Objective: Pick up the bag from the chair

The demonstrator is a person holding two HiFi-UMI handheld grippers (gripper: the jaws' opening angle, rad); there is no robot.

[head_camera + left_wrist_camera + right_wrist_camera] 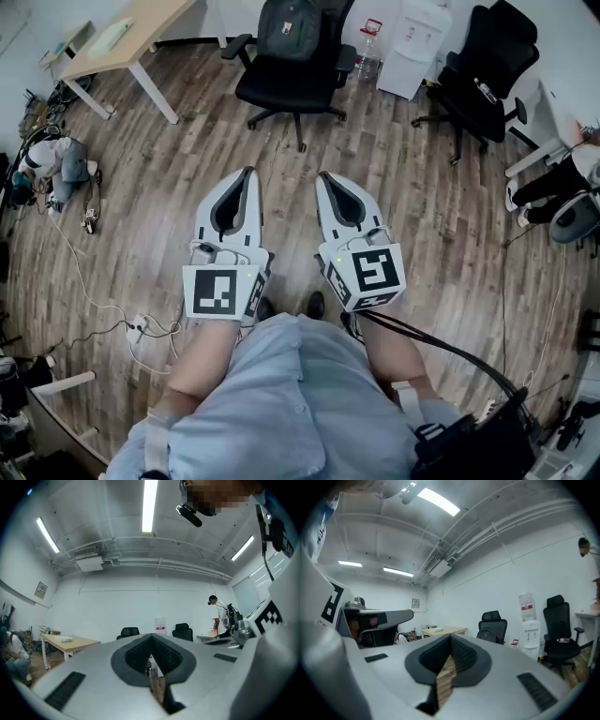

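Observation:
A dark grey backpack (289,28) stands upright on the seat of a black office chair (291,82) at the far middle of the head view. The right gripper view shows the same chair (493,626) across the room, with the bag (487,634) on it. My left gripper (247,172) and right gripper (323,177) are held side by side over the wooden floor, well short of the chair. Both are shut with nothing between the jaws. The left gripper view (151,637) looks level into the room; the bag cannot be made out there.
A wooden desk (122,37) stands at the far left. A water dispenser (412,37), a bottle (368,52) and a second black chair (483,70) are at the far right. Cables (94,300) trail over the floor at the left. A person (56,164) crouches at the left.

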